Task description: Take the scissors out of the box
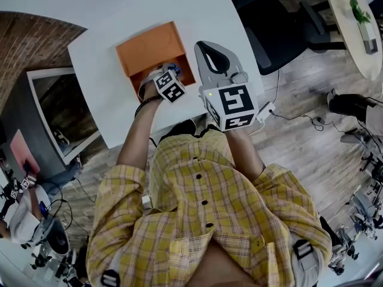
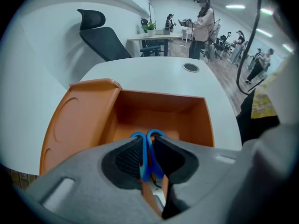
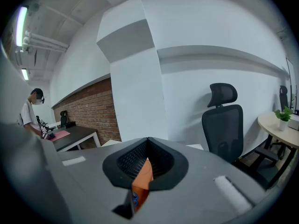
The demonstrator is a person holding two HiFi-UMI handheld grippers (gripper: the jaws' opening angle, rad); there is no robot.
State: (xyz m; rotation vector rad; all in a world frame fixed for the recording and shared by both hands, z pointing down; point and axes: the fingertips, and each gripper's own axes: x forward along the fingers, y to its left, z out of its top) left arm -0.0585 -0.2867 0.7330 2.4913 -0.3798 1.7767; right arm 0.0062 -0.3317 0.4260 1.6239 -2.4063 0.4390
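Left gripper (image 2: pixel 147 149) was clamped on the blue handle loops of the scissors (image 2: pixel 143 164) at the open orange box (image 2: pixel 161 110). The blades were hidden behind its pads, so their clearance from the box was unclear. Right gripper (image 3: pixel 148 143), closed on nothing, was beside the box over the white table (image 1: pixel 102 94). Brick wall (image 3: pixel 88 113) and a black office chair (image 3: pixel 223 120) stood beyond.

Box (image 1: pixel 184 72) sits on table (image 1: pixel 119 17), lid (image 1: pixel 149 46) lying open at its 11 o'clock. Scissors (image 2: pixel 157 134) in box, clamped by left gripper (image 2: pixel 147 149) at box's 6 o'clock. Right gripper (image 1: pixel 209 54) at box's 3 o'clock. Chair (image 1: pixel 269 23) at table's 2 o'clock.
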